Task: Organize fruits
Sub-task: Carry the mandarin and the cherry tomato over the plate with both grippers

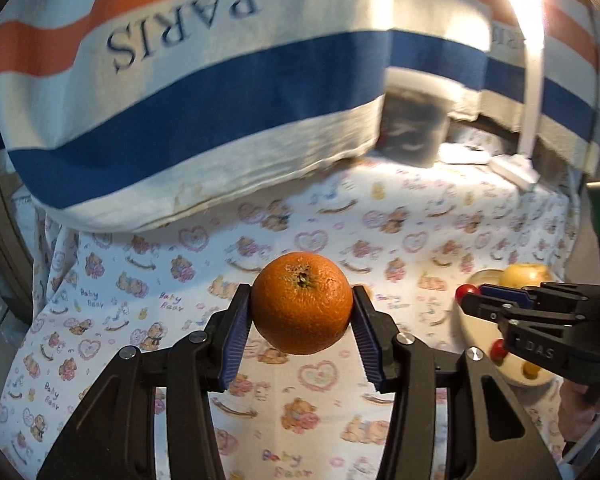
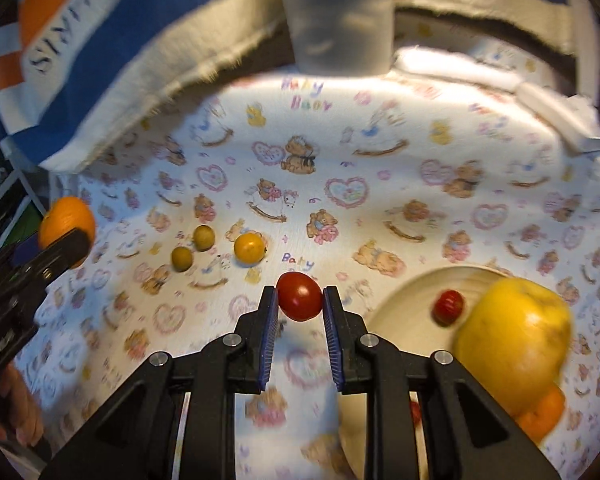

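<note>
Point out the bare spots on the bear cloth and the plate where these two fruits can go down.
On the plate, the near-left part beside the small red tomato is bare; its right half is crowded by the yellow apple. The cloth is open between the small orange fruit and the plate. Left, two olive-coloured fruits cluster.

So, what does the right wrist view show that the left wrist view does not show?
Only the right wrist view shows the three small yellowish fruits lying loose on the cloth.

Only the left wrist view shows the whole word PARIS on the striped fabric.

Both show the orange in the left gripper, the red tomato in the right gripper, and the plate with the yellow apple.
</note>
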`<state>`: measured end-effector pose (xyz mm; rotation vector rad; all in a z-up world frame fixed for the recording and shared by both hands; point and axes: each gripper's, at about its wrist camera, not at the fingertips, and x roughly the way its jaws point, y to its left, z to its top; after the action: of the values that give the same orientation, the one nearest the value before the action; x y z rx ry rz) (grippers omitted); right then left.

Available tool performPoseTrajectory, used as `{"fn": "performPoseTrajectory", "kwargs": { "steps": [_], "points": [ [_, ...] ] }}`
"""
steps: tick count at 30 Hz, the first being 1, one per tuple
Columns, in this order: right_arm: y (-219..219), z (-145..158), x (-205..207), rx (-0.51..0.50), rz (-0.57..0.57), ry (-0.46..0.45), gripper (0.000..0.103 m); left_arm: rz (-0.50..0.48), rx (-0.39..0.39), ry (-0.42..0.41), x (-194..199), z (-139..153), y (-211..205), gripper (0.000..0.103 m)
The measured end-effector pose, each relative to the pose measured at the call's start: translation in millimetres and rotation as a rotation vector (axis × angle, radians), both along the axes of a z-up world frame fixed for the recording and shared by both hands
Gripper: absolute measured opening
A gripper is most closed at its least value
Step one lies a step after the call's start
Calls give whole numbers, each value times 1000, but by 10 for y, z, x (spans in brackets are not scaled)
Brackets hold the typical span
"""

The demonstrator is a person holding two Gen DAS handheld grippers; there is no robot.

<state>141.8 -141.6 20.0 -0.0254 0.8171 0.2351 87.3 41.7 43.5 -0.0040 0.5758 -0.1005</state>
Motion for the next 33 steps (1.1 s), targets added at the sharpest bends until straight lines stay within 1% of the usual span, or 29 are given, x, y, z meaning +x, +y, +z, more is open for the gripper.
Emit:
{"fn": "performPoseTrajectory", "kwargs": {
  "steps": [3,6,10,13,14,17,18,21,24,27,29,33],
  "points": [
    [-143,119,-242,-9,-1,-53,24,-39,-13,-26,-134,96,-138,47],
    [-305,188,-410,-3,-13,-70,24,-82,15,-60,-289,181,-346,47],
    [-546,247,-656,20,-27,-104,24,-144,29,-48,-402,201,-622,47],
    [-783,255,-802,39,-43,-109,24,-165,85,-64,-444,188,-879,47],
    [-838,247,-837,41,-50,-109,24,-178,84,-56,-438,182,-956,47],
    [-990,192,-921,52,-58,-104,24,-219,33,-10,-378,162,-1129,47],
    [-1038,169,-938,55,-63,-102,24,-225,29,-2,-361,151,-1192,47],
    [-1177,83,-942,77,-77,-85,24,-235,50,10,-307,83,-1398,47],
    [-1324,21,-928,102,-121,-78,24,-252,64,35,-224,-11,-1552,47],
    [-1444,-39,-893,131,-152,-65,24,-250,66,76,-97,-128,-1650,47],
    [-1465,-81,-865,133,-152,-42,24,-238,72,107,13,-213,-1686,47],
    [-1497,-171,-801,128,-151,1,24,-229,72,141,145,-352,-1697,47]
  ]
}}
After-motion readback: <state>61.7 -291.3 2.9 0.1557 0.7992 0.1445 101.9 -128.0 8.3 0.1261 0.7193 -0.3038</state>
